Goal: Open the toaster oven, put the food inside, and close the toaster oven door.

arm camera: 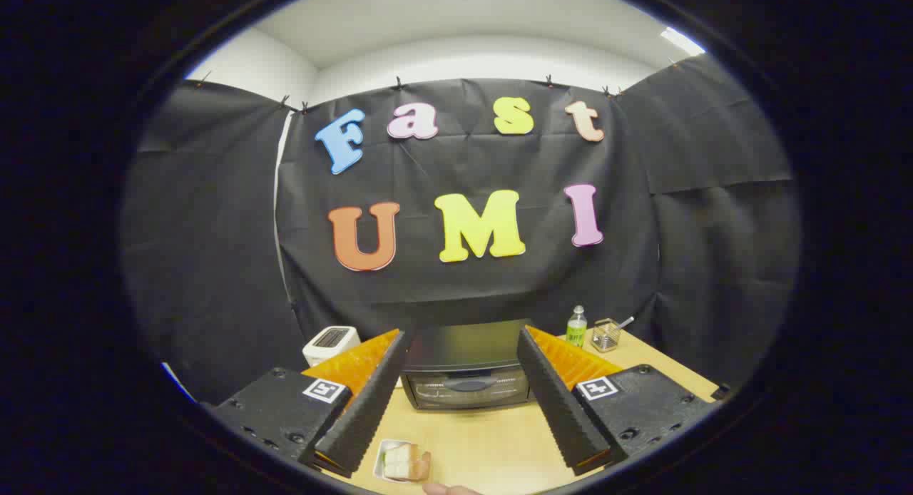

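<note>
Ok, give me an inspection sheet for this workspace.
Surface: light wooden table.
Job's things: toaster oven beyond the fingers, door closed; food on a small tray near the left finger.
Clutter: white toaster, green bottle, wire basket at the back of the table.
Gripper: gripper open, fingers wide apart, holding nothing.
Cables: nothing seen.
Surroundings: black cloth wall, white ceiling; a fingertip just past the food.

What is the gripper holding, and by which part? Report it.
Nothing is held: the gripper is open, its fingers spread apart, the closed black toaster oven beyond them on the wooden table.
</note>
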The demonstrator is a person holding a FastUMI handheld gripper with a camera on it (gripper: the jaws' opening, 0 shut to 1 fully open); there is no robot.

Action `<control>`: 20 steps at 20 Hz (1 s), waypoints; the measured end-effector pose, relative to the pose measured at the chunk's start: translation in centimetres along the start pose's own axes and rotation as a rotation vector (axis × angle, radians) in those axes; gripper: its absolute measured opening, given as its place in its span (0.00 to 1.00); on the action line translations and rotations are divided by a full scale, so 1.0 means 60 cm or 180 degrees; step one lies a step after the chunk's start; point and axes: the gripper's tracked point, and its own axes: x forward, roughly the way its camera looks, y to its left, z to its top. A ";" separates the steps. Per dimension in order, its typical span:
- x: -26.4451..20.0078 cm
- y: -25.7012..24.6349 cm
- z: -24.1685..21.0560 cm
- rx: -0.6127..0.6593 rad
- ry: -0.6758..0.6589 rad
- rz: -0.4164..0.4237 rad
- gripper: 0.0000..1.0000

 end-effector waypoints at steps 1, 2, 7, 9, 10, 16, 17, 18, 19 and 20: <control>0.002 0.000 -0.003 0.0000 0.0025 0.0002 1.00; 0.002 0.000 -0.005 -0.0001 0.0044 0.0004 1.00; 0.012 -0.005 -0.011 -0.0011 0.0090 -0.0012 1.00; 0.017 -0.007 -0.015 -0.0008 0.0106 -0.0024 1.00; 0.020 -0.011 -0.018 -0.0020 0.0112 -0.0039 1.00; 0.068 -0.026 -0.048 -0.0077 0.0213 -0.0088 1.00; 0.082 -0.024 -0.053 -0.0088 0.0221 -0.0058 1.00; 0.095 -0.034 -0.062 -0.0125 0.0243 -0.0095 1.00; 0.109 -0.042 -0.068 -0.0171 0.0241 -0.0118 1.00; 0.124 -0.046 -0.077 -0.0210 0.0262 -0.0138 1.00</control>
